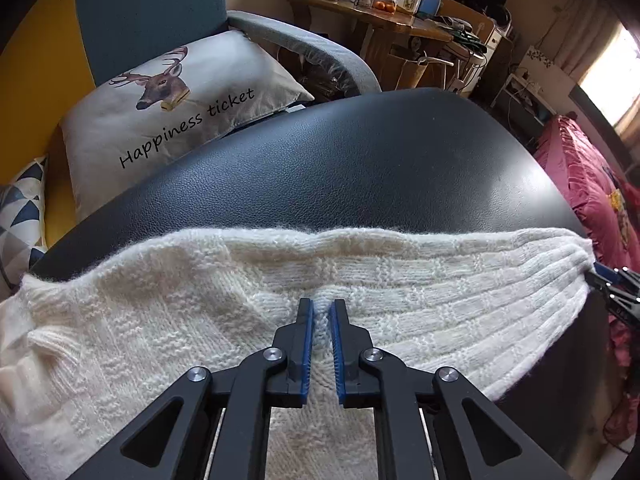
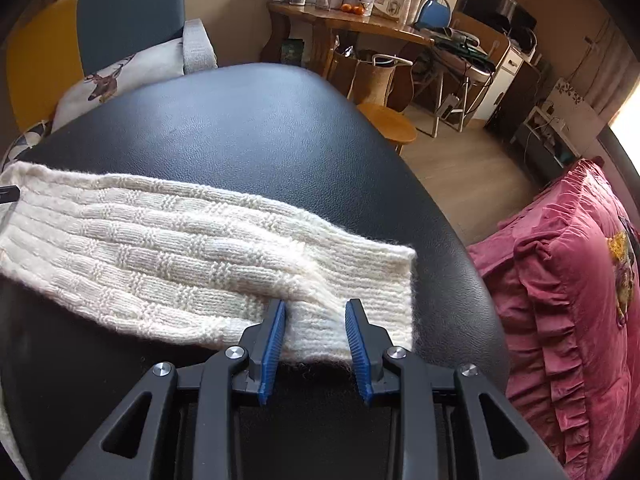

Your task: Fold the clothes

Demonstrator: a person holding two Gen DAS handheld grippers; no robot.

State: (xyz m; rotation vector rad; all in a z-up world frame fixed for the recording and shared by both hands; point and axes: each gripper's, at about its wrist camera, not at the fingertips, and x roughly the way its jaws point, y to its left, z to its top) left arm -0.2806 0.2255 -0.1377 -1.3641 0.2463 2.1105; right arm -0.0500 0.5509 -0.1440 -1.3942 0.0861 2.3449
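A cream knitted sweater (image 1: pixel 168 320) lies across the near part of a black leather surface (image 1: pixel 360 168). Its sleeve (image 2: pixel 172 248) stretches out to the right, cuff (image 2: pixel 376 280) near the surface's right edge. My left gripper (image 1: pixel 321 312) is shut on a pinch of the sweater's knit near its middle. My right gripper (image 2: pixel 316 312) is open, its blue-padded fingers (image 2: pixel 276 332) astride the cuff end of the sleeve, resting on it. The right gripper's tip also shows in the left wrist view (image 1: pixel 616 284) at the sleeve's end.
A deer-print cushion (image 1: pixel 172 112) sits on a blue and yellow sofa (image 1: pixel 132 12) behind the surface. A pink ruffled cushion (image 2: pixel 572 292) lies to the right. A wooden stool (image 2: pixel 388 124) and a cluttered wooden table (image 2: pixel 352 20) stand beyond.
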